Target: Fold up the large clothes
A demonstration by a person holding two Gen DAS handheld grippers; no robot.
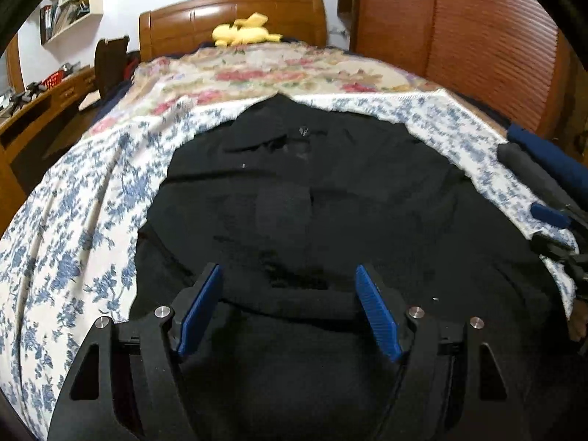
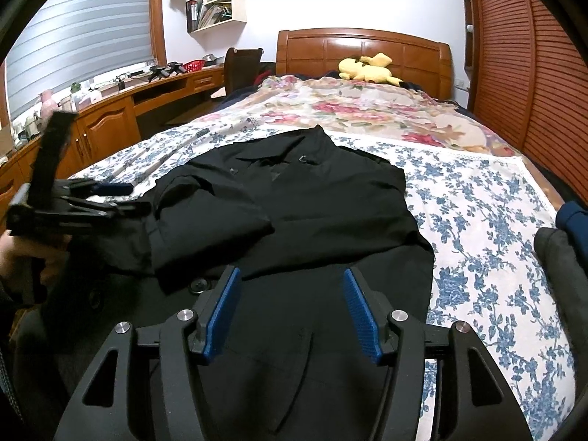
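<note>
Black collared coat [image 2: 294, 198], big heavy thing, is spread out on the bed, lying on a white sheet with blue flowers [image 2: 488, 228]. Both claws hang over its near end. The left gripper [image 1: 288, 275] has its blue-padded fingers [image 1: 375, 312] spread wide, a thick rolled fold of the dark fabric sits between them, but the pads aren't pinching it, so it's got hold of nothing. Same deal with the right gripper [image 2: 292, 279]: wide open, hovering above the lower part of the coat, nothing in it. From the right-hand camera you can also see the left one off to the side over the coat's left edge, with the person's hand [image 2: 33, 253] on its grip.

Further up the bed there's a cream quilt with red and pink flowers [image 2: 360, 106], and a yellow plush toy [image 2: 367, 68] parked against the brown wooden headboard [image 2: 364, 49]. Louvred wooden wardrobe doors [image 2: 533, 73] run down the right side, a long wooden desk [image 2: 110, 117] with clutter on it runs along the left under a window with a striped blind [image 2: 84, 36], and white wall shelves [image 2: 217, 3] hold books. Some dark grey and navy folded stuff [image 2: 566, 250] sits at the right edge of the bed.

Coat's collar points toward the headboard, hem toward the grippers, so its long axis runs straight up the bed. One sleeve is folded across the front.
</note>
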